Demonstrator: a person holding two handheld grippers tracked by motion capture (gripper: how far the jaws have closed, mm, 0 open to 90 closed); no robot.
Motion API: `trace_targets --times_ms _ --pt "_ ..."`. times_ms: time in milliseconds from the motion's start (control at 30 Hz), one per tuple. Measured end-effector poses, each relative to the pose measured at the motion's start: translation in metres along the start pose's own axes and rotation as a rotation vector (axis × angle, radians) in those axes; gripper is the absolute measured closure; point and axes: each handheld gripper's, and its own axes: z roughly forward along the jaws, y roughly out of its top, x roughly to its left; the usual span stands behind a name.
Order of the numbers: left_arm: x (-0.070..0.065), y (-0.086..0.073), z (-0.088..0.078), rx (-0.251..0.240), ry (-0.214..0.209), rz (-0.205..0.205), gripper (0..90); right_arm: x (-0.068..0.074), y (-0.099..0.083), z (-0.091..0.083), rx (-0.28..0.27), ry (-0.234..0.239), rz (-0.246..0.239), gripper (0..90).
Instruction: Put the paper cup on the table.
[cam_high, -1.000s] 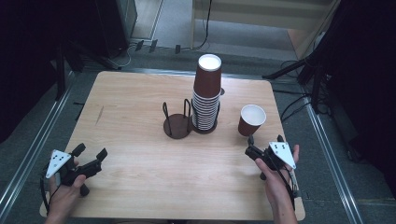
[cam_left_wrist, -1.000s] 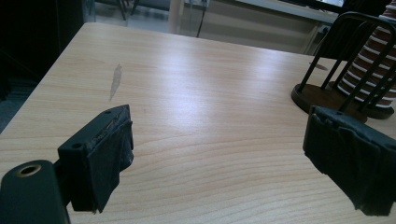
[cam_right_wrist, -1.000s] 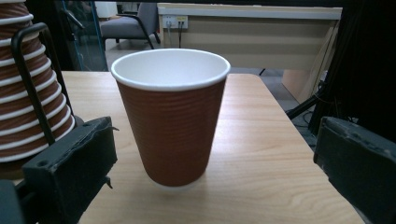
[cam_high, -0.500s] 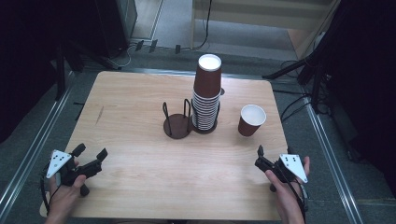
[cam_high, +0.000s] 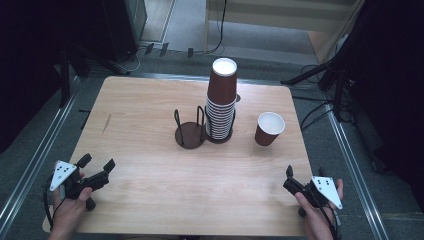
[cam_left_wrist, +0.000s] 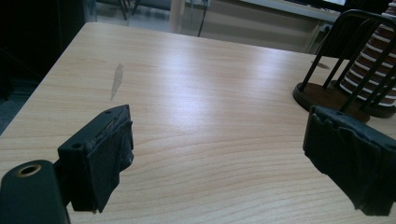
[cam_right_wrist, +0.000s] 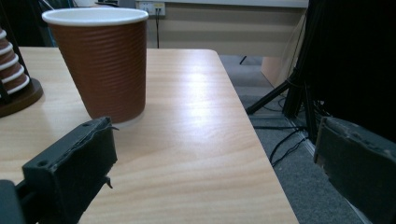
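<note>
A tall stack of brown paper cups (cam_high: 221, 100) stands in a black wire holder at the table's middle. A second, empty wire holder (cam_high: 190, 133) sits just left of it. A single brown cup (cam_high: 269, 129) with a white inside stands upright to the right of the stack. My left gripper (cam_high: 97, 163) hovers open near the front left corner, holding nothing. Its own view shows the empty holder (cam_left_wrist: 327, 93) and the stack (cam_left_wrist: 373, 60) far ahead on the right. My right gripper (cam_high: 300, 176) is open near the front right corner. The single cup (cam_right_wrist: 100, 65) stands ahead of its left jaw, clear of it.
The wooden table (cam_high: 150, 115) has a small dark mark (cam_high: 106, 123) on its left side. Metal rails run along both sides of the table. Tripod legs and cables (cam_high: 320, 80) lie on the floor to the right, beyond the table's edge (cam_right_wrist: 252, 140).
My right gripper has drawn back from beside the single cup toward the front edge. The left gripper and the cups have stayed where they were.
</note>
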Motion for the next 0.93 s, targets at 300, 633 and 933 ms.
trace_targets --times_ms 300,633,933 --pt "0.0 0.0 0.0 0.0 0.003 0.001 9.1 -0.005 -0.007 -0.01 0.004 0.015 -0.005 0.0" --pt "0.0 0.0 0.0 0.0 0.006 0.001 9.1 -0.01 -0.01 -0.023 0.0 0.02 -0.006 0.0" --pt "-0.001 -0.001 0.003 0.018 -0.006 -0.012 9.1 -0.007 -0.011 -0.024 -0.009 -0.017 -0.035 0.0"
